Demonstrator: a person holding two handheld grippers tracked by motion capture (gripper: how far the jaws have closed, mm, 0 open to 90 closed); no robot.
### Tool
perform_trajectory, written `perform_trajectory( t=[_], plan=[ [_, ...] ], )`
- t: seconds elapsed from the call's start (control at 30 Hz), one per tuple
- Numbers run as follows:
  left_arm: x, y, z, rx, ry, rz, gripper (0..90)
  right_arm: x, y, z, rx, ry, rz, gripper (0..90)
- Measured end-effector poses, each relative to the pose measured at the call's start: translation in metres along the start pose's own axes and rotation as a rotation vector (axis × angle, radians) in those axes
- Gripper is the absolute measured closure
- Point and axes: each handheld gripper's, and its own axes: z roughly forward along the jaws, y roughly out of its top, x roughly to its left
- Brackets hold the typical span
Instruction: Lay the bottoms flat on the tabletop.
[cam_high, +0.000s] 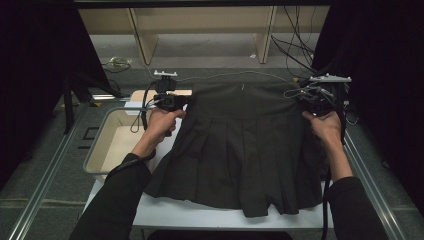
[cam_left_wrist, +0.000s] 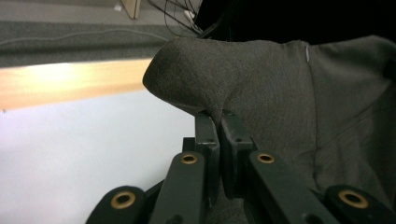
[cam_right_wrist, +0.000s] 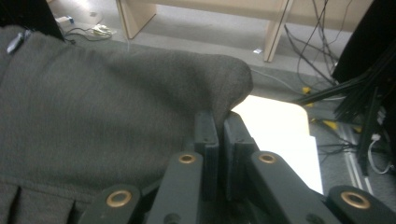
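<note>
Both tongs, left tongs (cam_high: 186, 101) and right tongs (cam_high: 303, 100), pinched the pleated skirt (cam_high: 245, 150) by its waistband corners at nine and three o'clock; lifting evenly, taut, would keep it flat.

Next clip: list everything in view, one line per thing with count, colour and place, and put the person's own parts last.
skirt: one, dark grey, pleated, spread over the table with its waistband lifted at both ends
table: one, white top, under the skirt
bin: one, pale beige, left of the table
shelf legs: two, light wood, on the floor beyond the table
cables: several, black, on the floor at the far right
left tongs: one, black, shut on the left end of the skirt's waistband
right tongs: one, black, shut on the right end of the waistband
hands: two, in black sleeves, each holding one pair of tongs
</note>
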Motion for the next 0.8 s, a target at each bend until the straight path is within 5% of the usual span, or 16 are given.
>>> perform_trajectory(
  t=[0.2, 0.5, 0.8],
  plan=[
    [-0.002, -0.008, 0.006, 0.021, 0.003, 0.006, 86.5, 0.001, -0.005, 0.001, 0.010, 0.004, -0.006, 86.7],
    [-0.007, 0.017, -0.005, -0.029, 0.028, 0.023, 86.6, 0.001, 0.011, -0.006, -0.038, -0.018, -0.016, 86.8],
    [-0.008, 0.013, 0.000, -0.019, 0.024, 0.018, 86.5, 0.002, 0.006, -0.004, -0.028, -0.025, -0.024, 86.5]
  ],
)
